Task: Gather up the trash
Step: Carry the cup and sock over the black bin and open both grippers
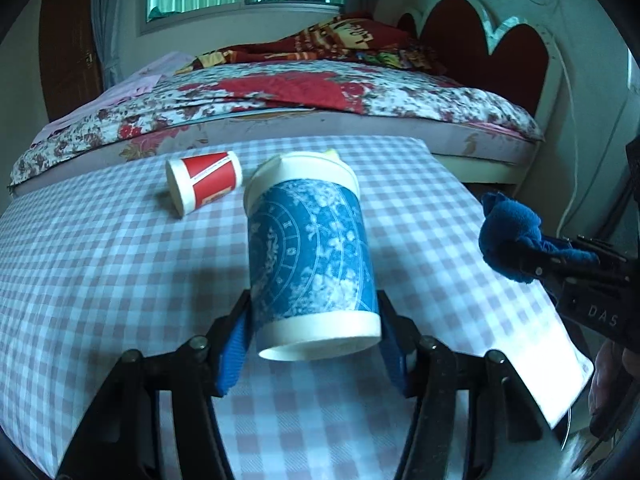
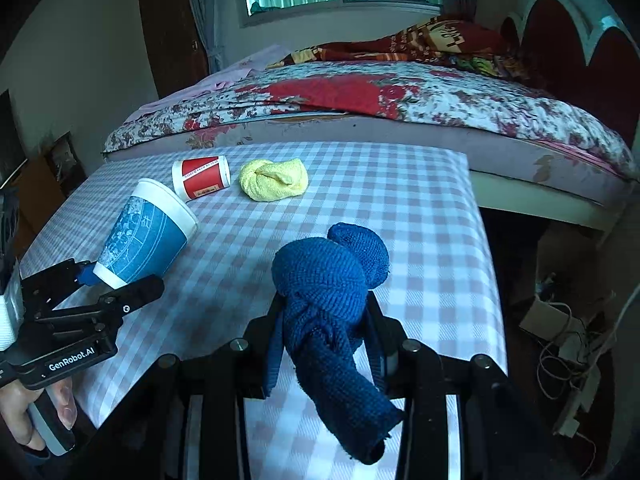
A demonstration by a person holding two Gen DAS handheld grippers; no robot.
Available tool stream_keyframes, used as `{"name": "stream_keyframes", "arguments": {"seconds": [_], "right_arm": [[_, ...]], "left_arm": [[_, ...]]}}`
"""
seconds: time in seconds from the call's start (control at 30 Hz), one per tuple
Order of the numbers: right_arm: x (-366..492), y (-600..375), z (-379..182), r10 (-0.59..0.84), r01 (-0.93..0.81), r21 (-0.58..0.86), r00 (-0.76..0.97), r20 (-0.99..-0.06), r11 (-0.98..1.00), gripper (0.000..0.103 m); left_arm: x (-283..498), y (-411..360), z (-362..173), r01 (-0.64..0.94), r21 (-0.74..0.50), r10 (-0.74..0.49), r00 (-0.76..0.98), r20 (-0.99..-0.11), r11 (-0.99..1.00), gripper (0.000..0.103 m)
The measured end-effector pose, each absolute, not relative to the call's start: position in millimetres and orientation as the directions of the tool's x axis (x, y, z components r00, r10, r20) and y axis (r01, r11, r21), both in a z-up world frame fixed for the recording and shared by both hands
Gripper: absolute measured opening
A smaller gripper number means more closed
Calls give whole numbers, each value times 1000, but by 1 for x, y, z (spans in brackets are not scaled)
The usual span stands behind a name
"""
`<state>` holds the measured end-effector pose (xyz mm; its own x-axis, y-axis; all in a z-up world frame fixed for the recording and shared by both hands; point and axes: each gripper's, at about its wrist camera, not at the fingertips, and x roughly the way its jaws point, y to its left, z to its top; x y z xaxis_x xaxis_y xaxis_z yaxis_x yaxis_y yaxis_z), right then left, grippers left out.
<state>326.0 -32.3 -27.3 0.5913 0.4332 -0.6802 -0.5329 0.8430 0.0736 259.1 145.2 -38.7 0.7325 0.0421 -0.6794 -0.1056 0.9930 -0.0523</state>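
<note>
My left gripper (image 1: 316, 320) is shut on the base of a blue patterned paper cup (image 1: 312, 248) and holds it tilted above the checked table; it also shows in the right wrist view (image 2: 144, 236). My right gripper (image 2: 324, 324) is shut on a knotted dark blue cloth (image 2: 328, 280), which also shows in the left wrist view (image 1: 516, 236), above the table's right side. A red and white paper cup (image 1: 204, 184) (image 2: 200, 176) lies on its side at the far left. A yellow knotted cloth (image 2: 274, 180) lies beside it, mostly hidden behind the blue cup in the left wrist view.
The table (image 2: 420, 220) has a pink and white checked cover. A bed (image 2: 400, 100) with a floral quilt stands right behind it. Cables and boxes (image 2: 560, 332) lie on the floor to the right of the table.
</note>
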Motion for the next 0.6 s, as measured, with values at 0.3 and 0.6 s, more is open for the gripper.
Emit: {"name": "stream_keyframes", "arguments": {"seconds": [0.3,0.6], "right_arm": [[263,-85,-8,400,-480,64,641,-655,875,38],[213,-130,8,387,-444,65,689,-612,894,38]], "left_arm": [[211,104,-28,-22,-53,-19,751,-660,998,58],[173,74,-19,50,-60,-77,767,-637,997,57]]}}
